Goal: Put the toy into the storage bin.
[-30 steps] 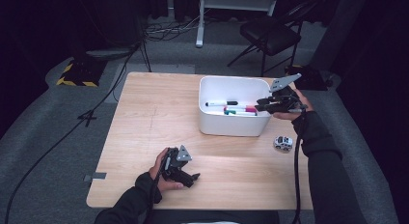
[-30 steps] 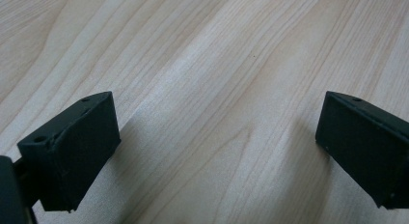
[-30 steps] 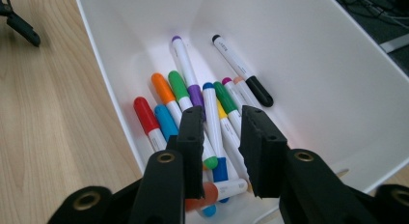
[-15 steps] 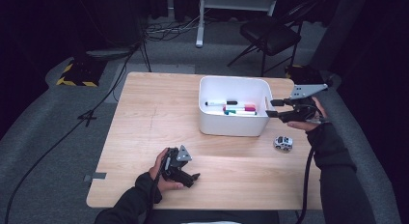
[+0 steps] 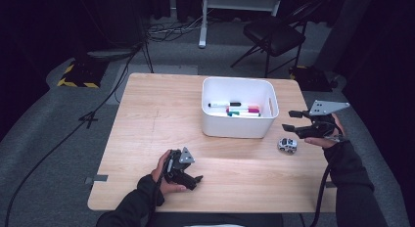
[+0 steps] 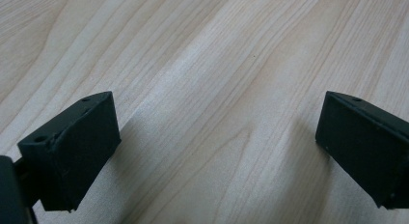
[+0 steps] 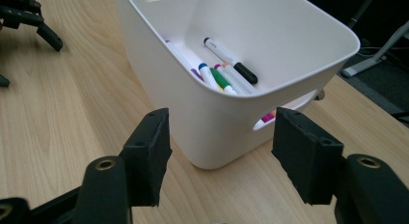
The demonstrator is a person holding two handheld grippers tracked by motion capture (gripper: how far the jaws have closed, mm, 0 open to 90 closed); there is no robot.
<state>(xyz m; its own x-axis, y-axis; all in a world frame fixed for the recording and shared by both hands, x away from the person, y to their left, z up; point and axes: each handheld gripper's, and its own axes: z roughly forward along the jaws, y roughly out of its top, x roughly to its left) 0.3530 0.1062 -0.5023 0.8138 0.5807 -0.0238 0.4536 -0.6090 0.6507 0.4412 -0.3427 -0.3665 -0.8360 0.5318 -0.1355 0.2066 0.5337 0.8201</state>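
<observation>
I had the right gripper [image 5: 290, 120] off the right end of the white bin [image 5: 240, 90], jaws just opened to a wide gap with nothing between them. The toy car [image 5: 288, 145] sat on the worktop [image 5: 147, 119] just below and to the near side of that gripper, close to the bin's corner but apart from it. I judged the car light, rigid and smooth, apt to roll on its wheels, so I reckoned the best hold was across its two flanks at mid-body. The markers [image 7: 226, 79] lay inside the bin. My left gripper [image 5: 188, 177] rested low on the worktop, jaws spread wide and empty.
</observation>
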